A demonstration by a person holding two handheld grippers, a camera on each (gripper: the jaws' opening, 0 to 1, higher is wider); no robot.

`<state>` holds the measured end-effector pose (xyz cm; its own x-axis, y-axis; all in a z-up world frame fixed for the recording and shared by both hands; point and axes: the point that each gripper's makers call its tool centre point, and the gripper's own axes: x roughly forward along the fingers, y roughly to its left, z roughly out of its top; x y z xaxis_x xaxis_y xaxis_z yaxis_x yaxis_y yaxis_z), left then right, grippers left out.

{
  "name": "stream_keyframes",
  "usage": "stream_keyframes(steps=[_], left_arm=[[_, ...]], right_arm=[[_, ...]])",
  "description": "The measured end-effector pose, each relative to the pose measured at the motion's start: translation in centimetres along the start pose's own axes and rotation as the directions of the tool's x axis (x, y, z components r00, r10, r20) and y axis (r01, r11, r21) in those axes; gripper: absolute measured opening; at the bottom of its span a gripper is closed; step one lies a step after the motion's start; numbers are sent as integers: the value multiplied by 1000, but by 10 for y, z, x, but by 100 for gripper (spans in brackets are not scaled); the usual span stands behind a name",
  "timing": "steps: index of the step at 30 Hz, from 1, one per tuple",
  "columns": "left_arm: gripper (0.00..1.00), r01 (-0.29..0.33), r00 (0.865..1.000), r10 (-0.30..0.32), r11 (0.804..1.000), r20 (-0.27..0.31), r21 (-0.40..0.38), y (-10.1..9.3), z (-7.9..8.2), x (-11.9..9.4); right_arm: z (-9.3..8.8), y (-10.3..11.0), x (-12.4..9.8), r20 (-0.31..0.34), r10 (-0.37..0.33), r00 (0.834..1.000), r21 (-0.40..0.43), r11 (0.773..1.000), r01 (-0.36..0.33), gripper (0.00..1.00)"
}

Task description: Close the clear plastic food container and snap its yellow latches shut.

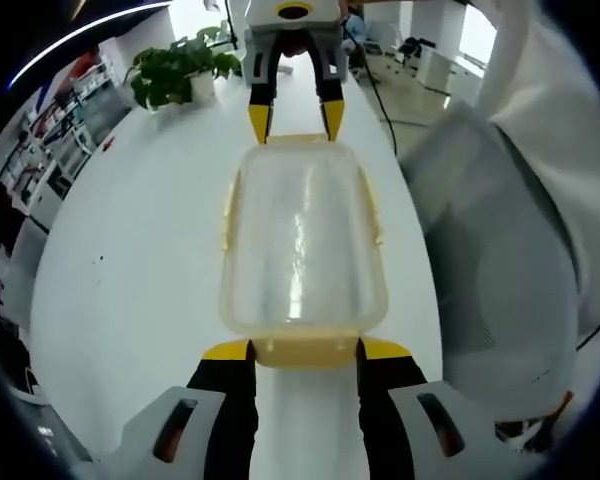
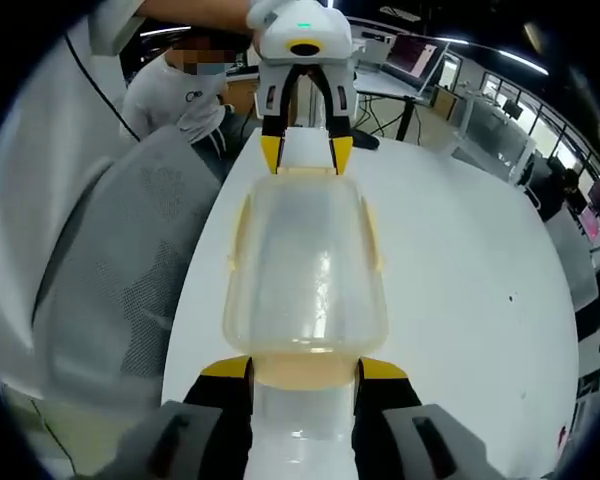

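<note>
On the white table in an office, your left gripper and right gripper both stand open, yellow tips flanking the end latches of the clear container, which lies lengthwise between them.
</note>
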<state>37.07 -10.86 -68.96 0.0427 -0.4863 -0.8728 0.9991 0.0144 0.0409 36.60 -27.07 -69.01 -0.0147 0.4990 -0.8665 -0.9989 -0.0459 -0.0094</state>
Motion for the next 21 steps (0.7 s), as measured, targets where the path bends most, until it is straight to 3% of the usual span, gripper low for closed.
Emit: stream_keyframes(steps=[12,21], left_arm=[[37,3,1000,-3,1000,-2,9,3,34,17],[37,20,1000,-20,1000,-18,18,6,50,36]], right_arm=[[-33,-1,-17,-13,-2,1000,8,1000,2,37],[-59,-1,-23,-19,0,1000,28,1000,0,37]])
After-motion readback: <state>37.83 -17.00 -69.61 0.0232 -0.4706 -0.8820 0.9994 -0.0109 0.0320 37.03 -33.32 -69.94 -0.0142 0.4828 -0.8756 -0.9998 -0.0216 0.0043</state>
